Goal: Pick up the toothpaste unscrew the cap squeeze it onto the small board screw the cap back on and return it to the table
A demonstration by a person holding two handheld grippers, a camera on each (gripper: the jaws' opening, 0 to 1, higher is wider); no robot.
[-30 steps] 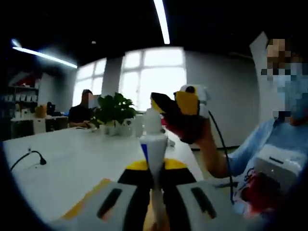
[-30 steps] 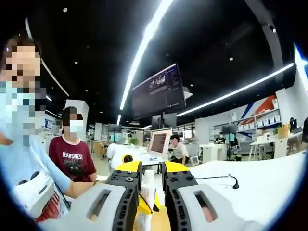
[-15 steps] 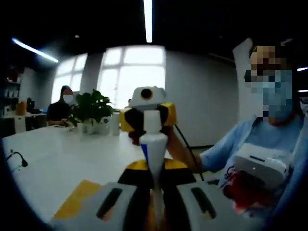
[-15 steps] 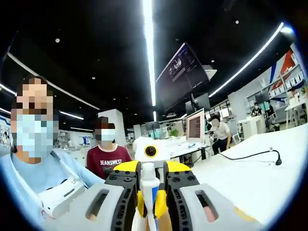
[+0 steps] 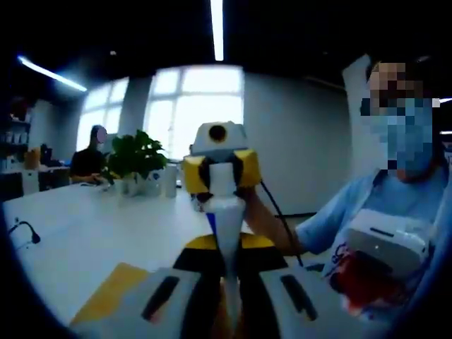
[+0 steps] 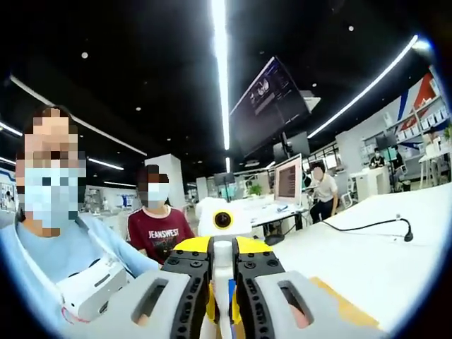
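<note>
In the left gripper view, the left gripper (image 5: 227, 282) has its fingers (image 5: 171, 300) clamped on the lower body of the toothpaste tube (image 5: 224, 226), which stands between them, its long axis running straight out along the fingers with the capped end farthest from them. At that far end the right gripper (image 5: 220, 169) meets it head-on: its yellow-tipped fingers sit on either side of the white cap (image 5: 222, 178), apparently closed on it, though blur leaves the contact itself uncertain. The right gripper view (image 6: 222, 282) agrees, showing that gripper's own fingers (image 6: 166, 300) drawn close together around the narrow white cap (image 6: 222, 253), with the blue-printed tube shoulder and the yellow tips of the left gripper just beyond. So the two grippers face each other along one line, the tube lying on that line with its cap pointing from left gripper toward right; unscrewing will likely mean rolling the right gripper about this shared axis while the left holds firm. The tube is held up in the air, above the white bench (image 5: 92, 240) and the yellow small board (image 5: 116, 286) lying on it below the left fingers.
</note>
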